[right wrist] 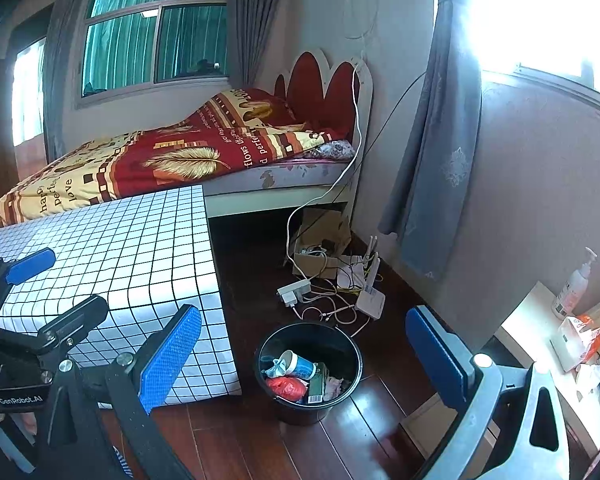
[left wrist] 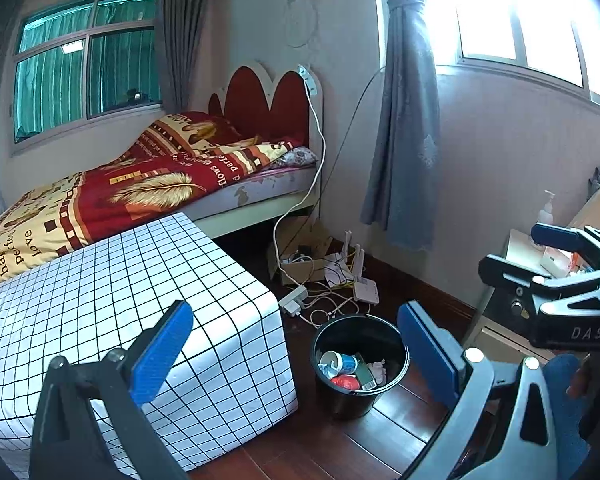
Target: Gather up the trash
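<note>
A black bucket (left wrist: 342, 400) (right wrist: 300, 412) stands on the wooden floor beside a table. Inside it lie a paper cup (left wrist: 340, 362) (right wrist: 298, 364), a red bag (left wrist: 345, 383) (right wrist: 286, 387), a green box (left wrist: 366, 374) (right wrist: 318, 386) and crumpled paper. My left gripper (left wrist: 296, 354) (right wrist: 56, 292) hovers open above and before the bucket, nothing between its blue pads. My right gripper (right wrist: 304, 356) (left wrist: 528, 252) is also open and empty, at about the same height to the right of the left one.
A low table under a white grid cloth (left wrist: 120, 280) (right wrist: 120, 248) stands left of the bucket, a bed (left wrist: 140, 184) behind it. A power strip (right wrist: 294, 292), cables and a router (right wrist: 370, 300) litter the floor. A side table (right wrist: 528, 320) on the right holds a tissue pack (right wrist: 576, 338) and pump bottle (right wrist: 574, 284).
</note>
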`<action>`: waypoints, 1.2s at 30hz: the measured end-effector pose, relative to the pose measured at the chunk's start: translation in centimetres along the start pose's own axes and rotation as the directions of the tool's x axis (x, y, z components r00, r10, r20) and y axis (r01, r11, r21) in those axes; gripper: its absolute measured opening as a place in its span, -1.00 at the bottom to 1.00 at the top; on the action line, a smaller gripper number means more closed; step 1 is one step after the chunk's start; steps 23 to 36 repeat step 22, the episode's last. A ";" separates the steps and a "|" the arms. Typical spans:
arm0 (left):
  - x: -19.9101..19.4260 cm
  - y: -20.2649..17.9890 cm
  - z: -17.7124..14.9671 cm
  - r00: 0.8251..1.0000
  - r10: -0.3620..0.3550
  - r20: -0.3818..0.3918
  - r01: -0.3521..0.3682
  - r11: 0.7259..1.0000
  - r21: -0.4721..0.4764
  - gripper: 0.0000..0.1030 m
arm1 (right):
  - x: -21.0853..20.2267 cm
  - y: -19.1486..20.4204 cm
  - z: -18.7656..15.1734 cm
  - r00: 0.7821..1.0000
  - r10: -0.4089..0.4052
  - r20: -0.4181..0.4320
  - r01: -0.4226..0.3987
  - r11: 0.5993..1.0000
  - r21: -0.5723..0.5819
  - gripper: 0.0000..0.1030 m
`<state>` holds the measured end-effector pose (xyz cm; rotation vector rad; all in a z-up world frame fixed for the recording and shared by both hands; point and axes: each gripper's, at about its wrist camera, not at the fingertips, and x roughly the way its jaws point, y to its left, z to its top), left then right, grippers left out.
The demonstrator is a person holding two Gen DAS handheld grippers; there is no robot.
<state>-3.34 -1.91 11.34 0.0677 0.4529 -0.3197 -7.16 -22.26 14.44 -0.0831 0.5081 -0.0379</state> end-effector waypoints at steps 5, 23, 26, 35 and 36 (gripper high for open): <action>-0.1 -0.2 -0.1 1.000 -0.014 0.004 0.014 1.000 0.010 0.99 | 0.0 0.0 0.0 1.000 0.000 -0.001 0.000 1.000 0.000 1.00; 0.9 0.0 -1.0 0.999 -0.038 -0.013 0.038 0.999 0.021 0.99 | 0.6 0.2 -0.7 1.000 -0.002 -0.018 0.002 1.000 0.007 1.00; 0.9 0.0 -1.0 0.999 -0.038 -0.013 0.038 0.999 0.021 0.99 | 0.6 0.2 -0.7 1.000 -0.002 -0.018 0.002 1.000 0.007 1.00; 0.9 0.0 -1.0 0.999 -0.038 -0.013 0.038 0.999 0.021 0.99 | 0.6 0.2 -0.7 1.000 -0.002 -0.018 0.002 1.000 0.007 1.00; 0.9 0.0 -1.0 0.999 -0.038 -0.013 0.038 0.999 0.021 0.99 | 0.6 0.2 -0.7 1.000 -0.002 -0.018 0.002 1.000 0.007 1.00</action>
